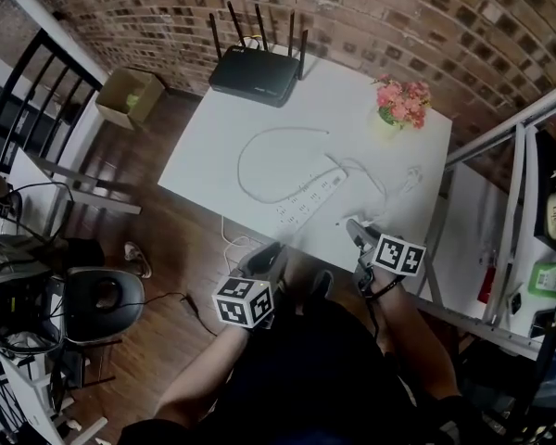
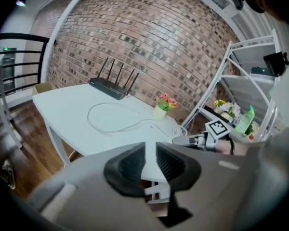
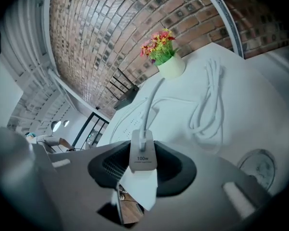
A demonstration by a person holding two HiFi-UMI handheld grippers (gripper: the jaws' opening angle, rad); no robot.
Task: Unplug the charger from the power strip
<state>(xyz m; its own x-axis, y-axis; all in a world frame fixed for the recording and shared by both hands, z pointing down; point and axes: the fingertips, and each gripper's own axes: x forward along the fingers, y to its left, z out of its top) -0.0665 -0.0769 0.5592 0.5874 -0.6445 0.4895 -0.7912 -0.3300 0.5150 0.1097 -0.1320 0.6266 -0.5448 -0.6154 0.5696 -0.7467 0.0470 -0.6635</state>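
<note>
My right tool (image 1: 357, 231) is clamped on the white block charger (image 3: 142, 159), which I judge clear of the white power strip (image 1: 310, 197), near the white desk's (image 1: 213, 146) front edge. Its white cable (image 3: 151, 105) trails across the desk. Pulling further could drag the strip or topple the pale pot (image 1: 385, 126) holding pink flowers (image 1: 403, 100). My left tool's (image 2: 151, 160) jaws stand narrowly apart, empty. I can't make out what's inside the open cardboard box (image 1: 130, 95) on the floor.

The left hand-held gripper (image 1: 265, 256) points forward and downward, jaws narrowly apart and empty; the right hand-held gripper (image 1: 356, 229), also angled downward, clamps a white rectangular charger (image 3: 143, 159).
</note>
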